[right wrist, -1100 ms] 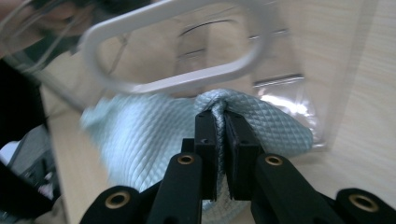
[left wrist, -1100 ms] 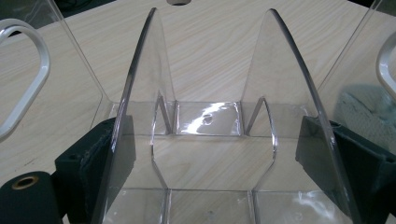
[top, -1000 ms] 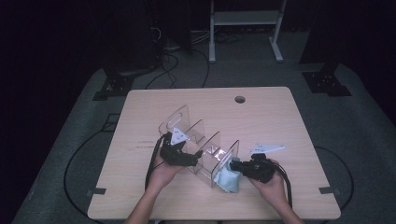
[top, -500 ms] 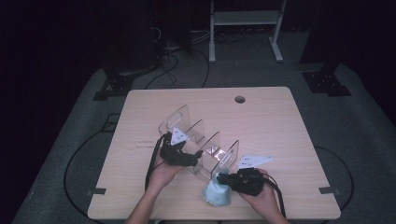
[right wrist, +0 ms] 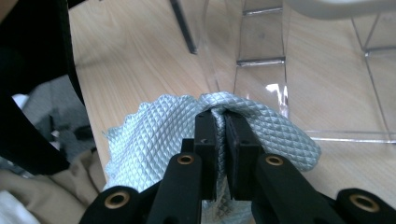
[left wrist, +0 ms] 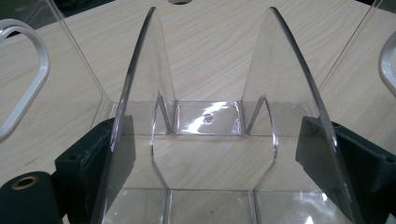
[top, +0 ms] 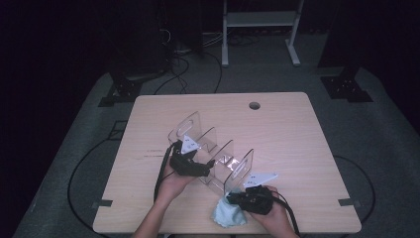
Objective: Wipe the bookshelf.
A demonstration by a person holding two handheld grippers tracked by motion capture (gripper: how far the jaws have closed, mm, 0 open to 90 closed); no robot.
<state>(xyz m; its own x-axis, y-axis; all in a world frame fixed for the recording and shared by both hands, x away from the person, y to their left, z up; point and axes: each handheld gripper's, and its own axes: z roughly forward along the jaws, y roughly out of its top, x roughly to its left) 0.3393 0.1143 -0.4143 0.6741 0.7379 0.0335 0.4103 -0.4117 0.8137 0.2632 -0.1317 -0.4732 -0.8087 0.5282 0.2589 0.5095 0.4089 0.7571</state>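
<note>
Left gripper (top: 210, 165) has its jaws spread wide, clamped on the outer faces of two dividers of the clear acrylic rack (left wrist: 210, 116), which stands mid-table (top: 297, 124). Right gripper (right wrist: 223, 122) is pinched tight on a fold of pale blue cloth (right wrist: 154, 140). The cloth lies at the near table edge, just beside the rack's near end.

I am working in what looks like a lab or recording studio, not a home. A single light wooden table (top: 297, 148) with a cable hole (top: 254, 105) stands on grey carpet (top: 376, 139), black cables (top: 198, 69) are taped to the floor, dark stand bases (top: 346, 89) and a white metal frame (top: 257, 29) ring it, and the surroundings lie in darkness.
</note>
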